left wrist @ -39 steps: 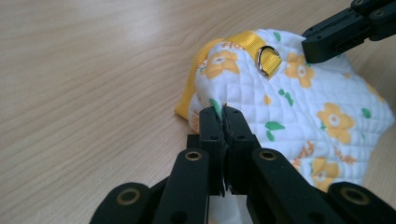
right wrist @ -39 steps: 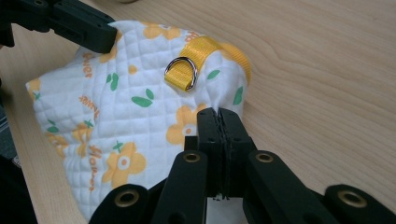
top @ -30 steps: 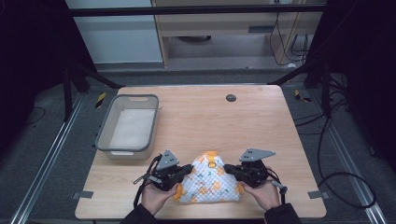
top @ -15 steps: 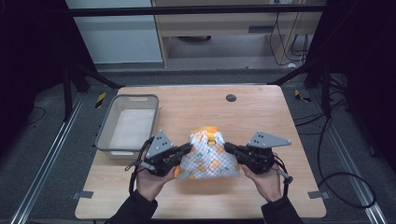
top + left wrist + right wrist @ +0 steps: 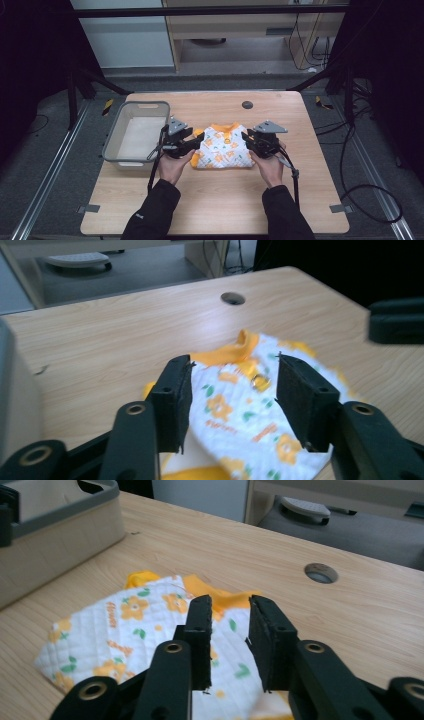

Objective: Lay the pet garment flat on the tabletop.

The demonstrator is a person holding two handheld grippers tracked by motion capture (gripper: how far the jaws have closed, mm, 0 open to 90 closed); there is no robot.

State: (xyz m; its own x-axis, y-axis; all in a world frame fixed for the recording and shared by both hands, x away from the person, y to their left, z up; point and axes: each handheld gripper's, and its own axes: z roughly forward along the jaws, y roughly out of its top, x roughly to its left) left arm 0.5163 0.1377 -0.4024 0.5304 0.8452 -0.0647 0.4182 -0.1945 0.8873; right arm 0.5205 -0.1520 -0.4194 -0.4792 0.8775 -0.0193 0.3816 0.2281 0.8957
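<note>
Lying flat near the middle of the wooden table (image 5: 300, 125), the folded baby garment (image 5: 222, 150) runs its long axis from nine to three o'clock, its orange collar toward twelve. White quilted fabric with orange flowers shows on top. At its nine o'clock edge the left gripper (image 5: 232, 390) has its jaws spread wide over the cloth, pinching nothing; one pad sits just beside the orange hem. At the three o'clock edge the right gripper (image 5: 230, 640) holds its jaws parted by a narrower gap above the fabric, gripping nothing. At nine o'clock from the garment stands a grey bin (image 5: 114, 140); its visible floor looks bare.
</note>
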